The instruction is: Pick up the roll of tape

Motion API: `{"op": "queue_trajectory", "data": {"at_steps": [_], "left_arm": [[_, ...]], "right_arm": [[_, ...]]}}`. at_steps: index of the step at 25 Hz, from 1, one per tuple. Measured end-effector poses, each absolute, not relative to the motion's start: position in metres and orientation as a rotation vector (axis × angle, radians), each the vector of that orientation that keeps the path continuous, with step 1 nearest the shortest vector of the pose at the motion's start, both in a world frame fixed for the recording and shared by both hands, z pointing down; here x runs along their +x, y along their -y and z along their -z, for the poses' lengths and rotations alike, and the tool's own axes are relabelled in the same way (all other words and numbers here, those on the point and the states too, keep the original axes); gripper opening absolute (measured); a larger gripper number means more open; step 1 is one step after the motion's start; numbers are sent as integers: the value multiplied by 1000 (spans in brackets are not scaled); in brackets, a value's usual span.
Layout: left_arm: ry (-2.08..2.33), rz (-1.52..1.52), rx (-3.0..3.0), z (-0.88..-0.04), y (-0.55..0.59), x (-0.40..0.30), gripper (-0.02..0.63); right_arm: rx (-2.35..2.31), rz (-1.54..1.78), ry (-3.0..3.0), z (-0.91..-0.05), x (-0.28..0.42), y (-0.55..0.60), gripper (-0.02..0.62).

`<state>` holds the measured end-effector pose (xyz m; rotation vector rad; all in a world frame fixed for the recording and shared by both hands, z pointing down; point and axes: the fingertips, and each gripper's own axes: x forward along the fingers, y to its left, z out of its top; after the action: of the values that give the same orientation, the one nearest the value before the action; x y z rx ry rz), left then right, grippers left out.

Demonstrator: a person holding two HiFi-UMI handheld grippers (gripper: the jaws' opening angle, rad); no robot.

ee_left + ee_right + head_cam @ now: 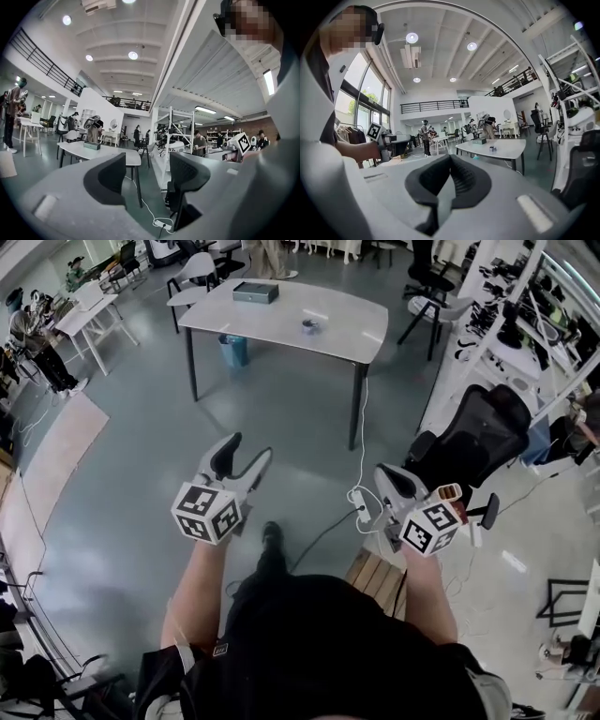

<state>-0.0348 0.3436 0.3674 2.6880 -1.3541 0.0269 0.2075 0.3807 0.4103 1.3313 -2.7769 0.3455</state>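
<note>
A small round object (309,326), likely the roll of tape, lies on the white table (347,334) far ahead, right of a grey box (255,292). In the right gripper view it is a small dark thing (491,148) on the tabletop. My left gripper (249,448) is held level over the floor, well short of the table. Its jaws stand wide apart (147,173) with nothing between them. My right gripper (382,476) is beside it at the right, with its pads pressed together (449,161) and empty.
A black office chair (483,432) stands close on the right, next to metal shelving (525,306). A white power strip (361,502) and its cable lie on the floor ahead. A wooden crate (380,577) sits by my feet. A blue bin (233,349) stands under the table.
</note>
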Motion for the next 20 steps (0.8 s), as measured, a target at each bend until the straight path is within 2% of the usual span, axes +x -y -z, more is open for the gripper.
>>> {"op": "queue_trajectory", "data": {"at_steps": [13, 20], "left_arm": [[1325, -128, 2664, -389, -150, -95, 278], [1258, -152, 2685, -400, -79, -115, 297]], "right_arm": [[1337, -449, 2703, -423, 144, -205, 3], [1305, -467, 2689, -423, 104, -138, 3]]}}
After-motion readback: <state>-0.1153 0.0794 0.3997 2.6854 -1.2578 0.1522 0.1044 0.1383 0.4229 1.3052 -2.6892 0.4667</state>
